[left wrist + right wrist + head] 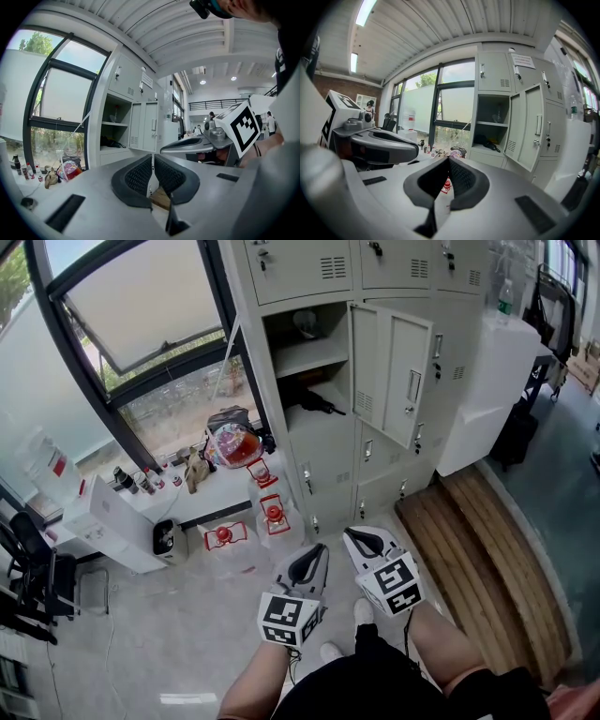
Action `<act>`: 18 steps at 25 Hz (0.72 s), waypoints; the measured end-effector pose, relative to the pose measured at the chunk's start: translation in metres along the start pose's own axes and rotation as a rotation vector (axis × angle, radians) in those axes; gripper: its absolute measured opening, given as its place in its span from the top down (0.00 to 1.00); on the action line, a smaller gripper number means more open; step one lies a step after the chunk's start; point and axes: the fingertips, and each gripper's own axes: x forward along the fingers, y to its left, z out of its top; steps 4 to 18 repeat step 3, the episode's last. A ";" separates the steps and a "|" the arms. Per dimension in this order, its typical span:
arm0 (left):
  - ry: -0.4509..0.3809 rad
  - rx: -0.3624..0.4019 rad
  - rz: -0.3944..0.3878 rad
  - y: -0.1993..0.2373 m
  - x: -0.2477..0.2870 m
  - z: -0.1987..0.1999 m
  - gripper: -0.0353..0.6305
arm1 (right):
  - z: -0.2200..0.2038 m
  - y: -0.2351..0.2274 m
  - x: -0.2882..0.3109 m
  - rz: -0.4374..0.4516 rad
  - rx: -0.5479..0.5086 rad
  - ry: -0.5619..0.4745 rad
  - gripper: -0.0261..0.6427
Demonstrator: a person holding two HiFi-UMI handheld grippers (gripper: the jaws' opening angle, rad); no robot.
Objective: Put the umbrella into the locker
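Note:
A black folded umbrella (317,402) lies on the lower shelf of the open grey locker (309,357), whose door (396,379) stands swung out to the right. The same umbrella (110,141) shows in the left gripper view, and as the dark umbrella (487,142) in the right gripper view. My left gripper (314,552) and right gripper (357,538) are held side by side in front of me, well short of the locker, pointing toward it. The left gripper (151,157) is shut with nothing in it. The right gripper (448,160) is shut and empty too.
A low white ledge (202,501) under the window carries several small bottles and a colourful bag (234,444). Water jugs with red caps (273,515) stand on the floor before it. A wooden platform (492,554) and a white cabinet (492,381) lie at the right.

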 end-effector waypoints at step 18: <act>0.001 -0.002 0.000 0.000 -0.001 -0.001 0.91 | -0.001 0.001 0.000 0.001 0.004 0.002 0.88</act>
